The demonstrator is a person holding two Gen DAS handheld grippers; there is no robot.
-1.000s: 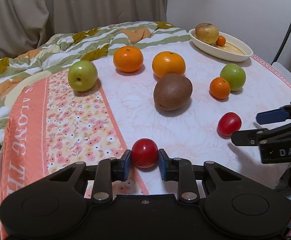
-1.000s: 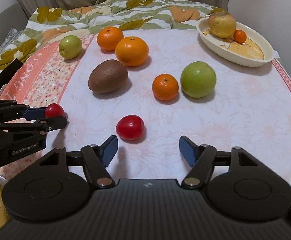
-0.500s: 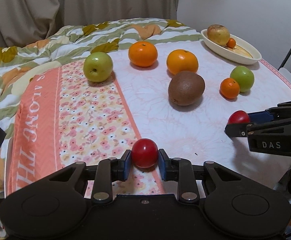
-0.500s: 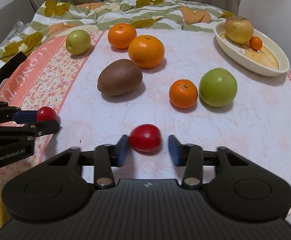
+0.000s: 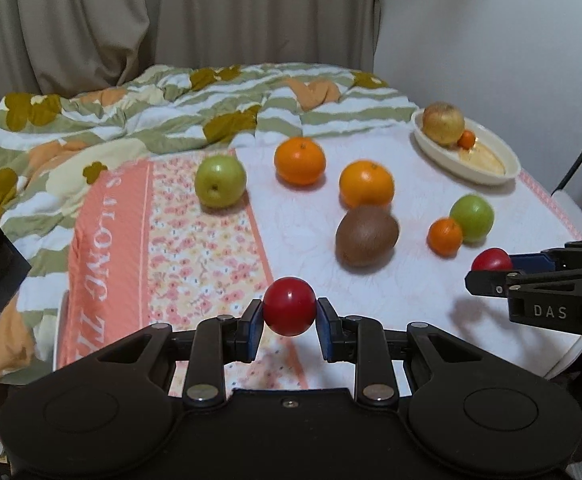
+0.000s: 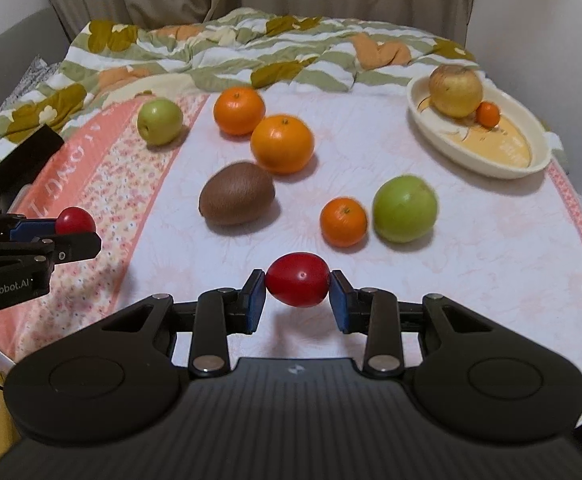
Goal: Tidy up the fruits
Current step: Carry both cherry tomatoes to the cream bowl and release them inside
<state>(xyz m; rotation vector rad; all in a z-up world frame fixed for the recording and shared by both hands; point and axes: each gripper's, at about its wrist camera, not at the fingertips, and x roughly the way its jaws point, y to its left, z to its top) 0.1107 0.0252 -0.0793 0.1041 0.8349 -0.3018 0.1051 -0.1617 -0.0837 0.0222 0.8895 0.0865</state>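
My left gripper (image 5: pixel 289 322) is shut on a round red tomato (image 5: pixel 289 306) and holds it above the near cloth. My right gripper (image 6: pixel 297 300) is shut on an oval red tomato (image 6: pixel 297 285), lifted off the cloth. Each gripper shows in the other view: the right gripper (image 5: pixel 491 270) and the left gripper (image 6: pixel 75 232). On the table lie a kiwi (image 6: pixel 236 193), two large oranges (image 6: pixel 282 144) (image 6: pixel 239 110), a small orange (image 6: pixel 343 222), and two green apples (image 6: pixel 405 208) (image 6: pixel 159 121). A cream oval dish (image 6: pixel 531 164) at the far right holds a yellow apple (image 6: pixel 455 90) and a tiny orange (image 6: pixel 487 114).
A striped, leaf-patterned blanket (image 5: pixel 171 104) is bunched along the far side of the table. Curtains (image 5: pixel 131 20) and a white wall stand behind. A dark object (image 6: pixel 19 156) lies at the left edge. The table's right edge (image 6: pixel 579 216) is close to the dish.
My right gripper moved forward and shut on the oval tomato, then lifted it. My left gripper rose and drew back with its round tomato.
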